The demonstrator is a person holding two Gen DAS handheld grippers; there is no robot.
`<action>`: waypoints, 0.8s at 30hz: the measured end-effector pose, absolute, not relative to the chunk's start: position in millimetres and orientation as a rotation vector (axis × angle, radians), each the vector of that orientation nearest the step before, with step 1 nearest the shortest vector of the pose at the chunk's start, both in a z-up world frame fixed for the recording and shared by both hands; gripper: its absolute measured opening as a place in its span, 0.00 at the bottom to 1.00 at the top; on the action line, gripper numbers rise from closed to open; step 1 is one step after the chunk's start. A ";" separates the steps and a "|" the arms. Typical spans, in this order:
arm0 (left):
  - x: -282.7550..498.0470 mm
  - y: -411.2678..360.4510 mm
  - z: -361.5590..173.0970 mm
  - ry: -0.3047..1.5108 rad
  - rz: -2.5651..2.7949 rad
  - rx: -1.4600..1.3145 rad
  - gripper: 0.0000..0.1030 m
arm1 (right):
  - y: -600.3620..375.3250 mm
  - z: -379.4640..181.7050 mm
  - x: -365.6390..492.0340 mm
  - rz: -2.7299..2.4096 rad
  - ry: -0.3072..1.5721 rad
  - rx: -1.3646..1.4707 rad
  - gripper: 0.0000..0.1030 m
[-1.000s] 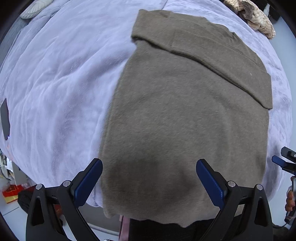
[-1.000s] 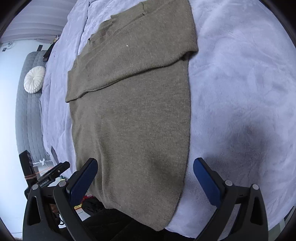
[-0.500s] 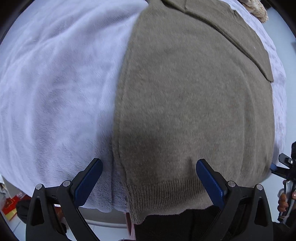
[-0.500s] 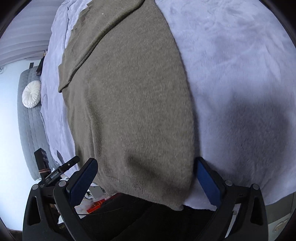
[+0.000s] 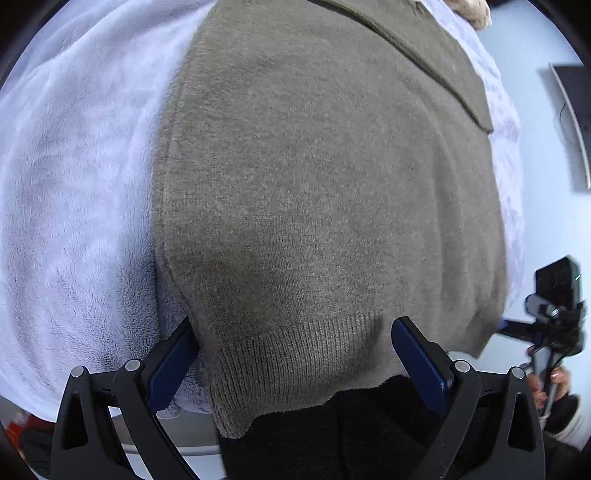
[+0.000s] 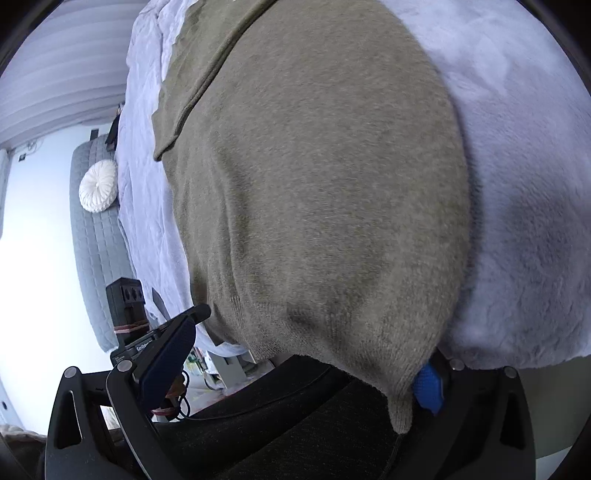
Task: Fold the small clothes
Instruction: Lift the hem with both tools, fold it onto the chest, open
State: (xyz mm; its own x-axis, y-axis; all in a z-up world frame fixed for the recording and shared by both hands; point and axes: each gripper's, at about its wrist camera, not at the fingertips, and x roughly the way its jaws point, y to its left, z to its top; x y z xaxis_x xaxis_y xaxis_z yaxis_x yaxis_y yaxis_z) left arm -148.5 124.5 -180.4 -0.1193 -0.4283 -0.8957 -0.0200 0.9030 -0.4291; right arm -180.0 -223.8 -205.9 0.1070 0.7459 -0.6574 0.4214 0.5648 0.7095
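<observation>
A taupe knit sweater [image 5: 325,177] lies flat on a lilac fleece blanket [image 5: 74,177], a sleeve folded across its far part; it also shows in the right wrist view [image 6: 325,177]. Its ribbed hem [image 5: 295,354] hangs over the near edge of the bed. My left gripper [image 5: 295,350] is open, its blue pads straddling the hem's left corner. My right gripper [image 6: 303,358] is open, straddling the hem's right corner [image 6: 399,410]; the right pad [image 6: 428,384] is partly hidden behind the cloth.
The lilac blanket [image 6: 517,184] spreads to either side of the sweater. A grey quilted bench with a round white cushion [image 6: 98,186] stands to the left. A beige knit item [image 5: 472,11] lies at the far right corner. The other gripper shows at the view edges.
Both grippers have moved down and forward to the sweater's hem. Their open jaws now straddle the hem's two corners. The sweater has not moved.
</observation>
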 end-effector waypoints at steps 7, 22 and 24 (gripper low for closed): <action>-136.3 148.9 -181.0 1.693 -0.436 -0.440 0.10 | -215.0 -211.6 -189.4 0.216 1.521 1.120 0.27; -2.3 157.5 -100.1 1.353 -0.471 -0.628 0.10 | -268.2 -138.9 -68.5 0.333 1.115 1.271 0.06; 25.1 152.5 -96.6 1.329 -0.428 -0.585 0.10 | -275.9 -143.4 -38.9 0.315 1.106 1.279 0.06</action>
State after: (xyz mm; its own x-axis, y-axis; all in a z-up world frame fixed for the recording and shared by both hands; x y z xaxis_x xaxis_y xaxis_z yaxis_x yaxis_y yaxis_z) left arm 25.1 152.5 -96.6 0.1974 -0.6022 -0.7736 -0.0380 0.7838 -0.6198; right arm -38.9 -275.9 -143.4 0.4869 0.7301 -0.4795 0.3683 0.3262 0.8706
